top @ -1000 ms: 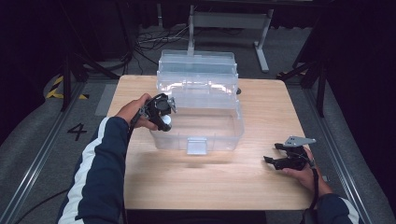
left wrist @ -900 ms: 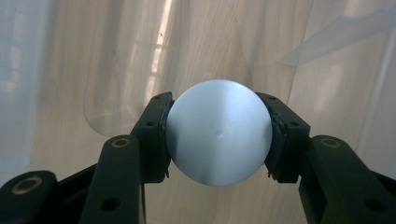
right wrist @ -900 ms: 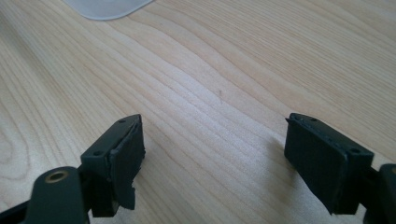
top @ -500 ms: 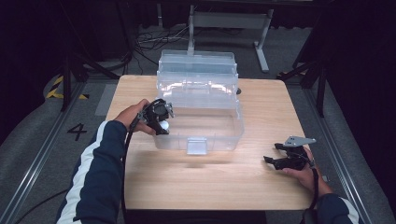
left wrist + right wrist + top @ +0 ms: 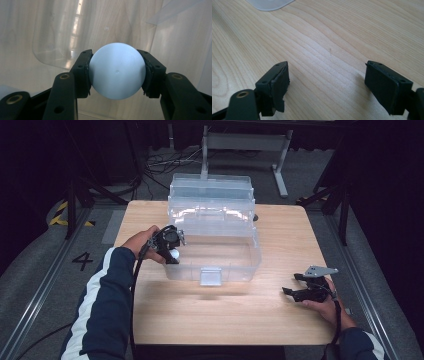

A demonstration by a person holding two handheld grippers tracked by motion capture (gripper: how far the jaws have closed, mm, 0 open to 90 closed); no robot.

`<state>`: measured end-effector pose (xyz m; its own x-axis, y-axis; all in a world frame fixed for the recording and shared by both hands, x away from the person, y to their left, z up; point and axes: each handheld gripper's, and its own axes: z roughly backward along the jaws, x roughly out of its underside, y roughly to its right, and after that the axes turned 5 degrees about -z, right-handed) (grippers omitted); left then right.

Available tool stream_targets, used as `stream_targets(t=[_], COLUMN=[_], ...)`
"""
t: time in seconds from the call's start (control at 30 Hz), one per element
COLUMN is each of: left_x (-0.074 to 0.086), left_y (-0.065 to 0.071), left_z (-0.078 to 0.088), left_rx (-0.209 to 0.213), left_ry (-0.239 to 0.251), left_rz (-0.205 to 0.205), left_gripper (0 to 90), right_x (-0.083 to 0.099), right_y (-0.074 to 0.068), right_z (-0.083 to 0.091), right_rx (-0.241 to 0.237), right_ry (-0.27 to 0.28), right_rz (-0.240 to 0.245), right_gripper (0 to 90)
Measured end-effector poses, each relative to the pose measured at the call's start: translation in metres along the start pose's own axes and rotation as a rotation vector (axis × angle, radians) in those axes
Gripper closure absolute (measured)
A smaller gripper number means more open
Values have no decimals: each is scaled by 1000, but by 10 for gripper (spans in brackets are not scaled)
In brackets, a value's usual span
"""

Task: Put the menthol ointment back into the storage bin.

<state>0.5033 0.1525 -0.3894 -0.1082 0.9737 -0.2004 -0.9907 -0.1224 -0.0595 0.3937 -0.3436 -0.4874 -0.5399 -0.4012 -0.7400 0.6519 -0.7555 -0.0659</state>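
Ball (image 5: pixel 117 70), pale blue, is being squeezed between the left gripper (image 5: pixel 170 245) pads at the clear bin's (image 5: pixel 240 265) nine o'clock wall; right gripper (image 5: pixel 309 289) is being rested wide open, at four o'clock on the table (image 5: pixel 225 315).

The left gripper (image 5: pixel 170 251), clamped on a pale ball (image 5: pixel 117 71), shifted slightly between the earlier pictures and the present one. It moved from the upper left corner of the clear plastic box (image 5: pixel 215 240) toward the person and somewhat lower along the box's left wall. The person's left hand (image 5: pixel 142 242) and forearm drew back with it. The ball appeared, as far as the high view allows, to sit just at the box's left edge.
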Motion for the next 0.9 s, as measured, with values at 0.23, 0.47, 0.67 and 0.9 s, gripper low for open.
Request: stream_targets(t=[0.23,0.47,0.67,0.9], left_x=[5,6,5,6], left_y=[0,0,-1,1], left_z=[1,0,0,2], left_rx=[2,-15,-18,-31], left_ry=[-6,12,32,52], left_rz=[13,15,57,73], left_gripper=[503,468,385,352], right_x=[0,0,0,0], right_y=[0,0,-1,-1], right_z=[0,0,0,0], right_rx=[-7,-7,-6,-6], right_ry=[-1,-1,-1,-1], right_rz=[7,6,6,6], right_gripper=[201,201,200,200])
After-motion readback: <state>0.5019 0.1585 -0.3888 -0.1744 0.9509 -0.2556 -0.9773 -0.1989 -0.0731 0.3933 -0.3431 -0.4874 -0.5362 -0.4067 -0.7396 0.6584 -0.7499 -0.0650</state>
